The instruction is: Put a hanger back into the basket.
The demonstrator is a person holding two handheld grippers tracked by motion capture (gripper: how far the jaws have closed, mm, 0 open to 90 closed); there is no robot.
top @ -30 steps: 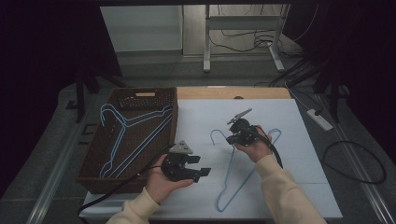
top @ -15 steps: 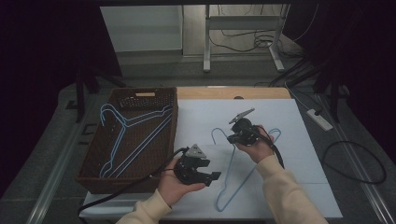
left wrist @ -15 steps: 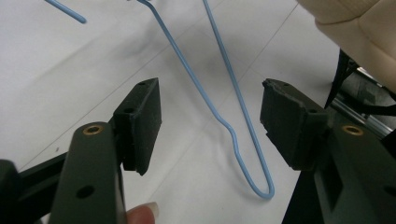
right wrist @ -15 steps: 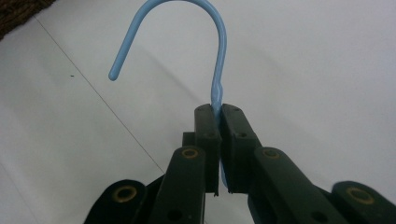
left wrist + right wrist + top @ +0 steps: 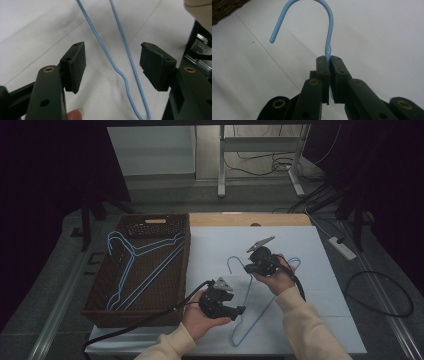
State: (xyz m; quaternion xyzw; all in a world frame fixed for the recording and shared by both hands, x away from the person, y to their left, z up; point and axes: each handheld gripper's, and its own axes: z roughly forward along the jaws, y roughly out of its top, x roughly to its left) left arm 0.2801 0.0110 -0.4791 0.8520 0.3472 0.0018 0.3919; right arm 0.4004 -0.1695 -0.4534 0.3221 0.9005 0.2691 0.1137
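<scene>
The left hand-held gripper [image 5: 239, 309], jaws wide and empty, has slid rightward from beside the basket [image 5: 102, 310] to the lower end of the blue hanger [image 5: 260, 307] at lower centre of the surface [image 5: 320, 285], ready to grip, while the right hand-held gripper [image 5: 329, 58] clamps its neck.
</scene>
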